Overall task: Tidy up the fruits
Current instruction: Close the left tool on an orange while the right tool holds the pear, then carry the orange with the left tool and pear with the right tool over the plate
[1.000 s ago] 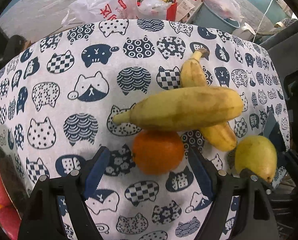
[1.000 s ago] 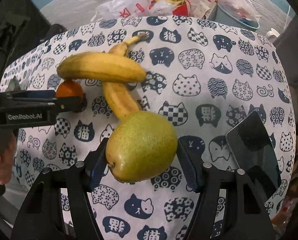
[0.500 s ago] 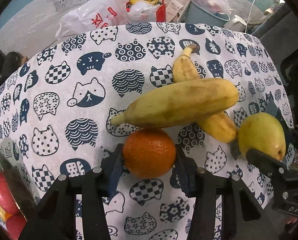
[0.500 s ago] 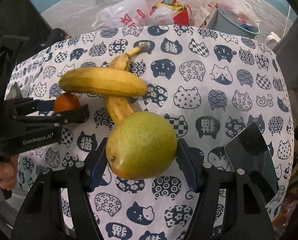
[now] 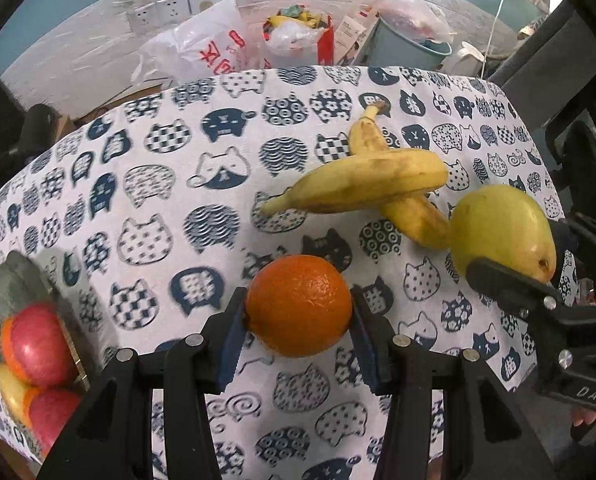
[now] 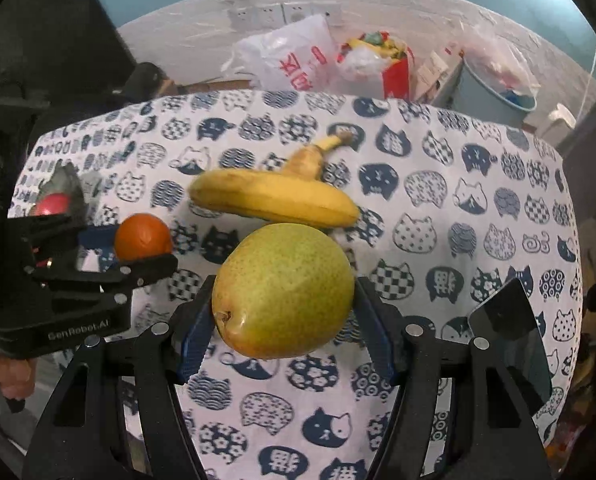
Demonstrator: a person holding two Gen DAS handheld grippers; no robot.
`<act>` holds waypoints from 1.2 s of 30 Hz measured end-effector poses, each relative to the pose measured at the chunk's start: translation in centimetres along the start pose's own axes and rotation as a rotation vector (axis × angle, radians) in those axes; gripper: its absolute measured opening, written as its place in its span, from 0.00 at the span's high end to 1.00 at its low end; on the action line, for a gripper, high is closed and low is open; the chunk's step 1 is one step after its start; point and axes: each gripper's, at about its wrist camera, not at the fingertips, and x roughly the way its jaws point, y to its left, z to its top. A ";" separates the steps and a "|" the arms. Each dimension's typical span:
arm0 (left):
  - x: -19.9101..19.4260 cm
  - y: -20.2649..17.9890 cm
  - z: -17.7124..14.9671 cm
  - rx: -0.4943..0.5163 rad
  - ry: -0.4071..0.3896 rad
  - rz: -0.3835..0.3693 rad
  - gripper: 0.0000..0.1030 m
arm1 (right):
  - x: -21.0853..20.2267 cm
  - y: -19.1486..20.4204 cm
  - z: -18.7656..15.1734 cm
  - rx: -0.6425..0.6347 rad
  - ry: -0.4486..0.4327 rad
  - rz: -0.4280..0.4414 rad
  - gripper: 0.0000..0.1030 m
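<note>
My left gripper (image 5: 298,320) is shut on an orange (image 5: 299,305) and holds it above the cat-print cloth (image 5: 158,208). My right gripper (image 6: 284,312) is shut on a green-yellow pear (image 6: 284,290), also lifted. Two bananas (image 5: 361,186) lie crossed on the cloth beyond both grippers; they also show in the right wrist view (image 6: 274,196). The pear (image 5: 501,232) and the right gripper show at the right of the left wrist view. The orange (image 6: 142,236) and the left gripper show at the left of the right wrist view.
A bowl (image 5: 6,280) with red apples (image 5: 34,344) sits at the table's left edge. A dark phone (image 6: 509,336) lies at the right edge. Plastic bags (image 5: 202,48) and a grey bin (image 5: 405,44) stand on the floor behind the table.
My left gripper closed on the orange and lifted it off the cloth. My right gripper rose with the pear. Both views pulled back from the bananas.
</note>
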 end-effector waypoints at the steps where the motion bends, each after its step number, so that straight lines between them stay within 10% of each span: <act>1: -0.2 0.2 -0.2 -0.004 -0.003 0.001 0.52 | -0.2 0.3 0.1 -0.005 -0.004 0.002 0.36; 36: -11.8 15.5 -10.8 -0.272 -0.160 0.041 0.52 | -0.2 18.8 4.6 -0.264 -0.047 0.150 0.36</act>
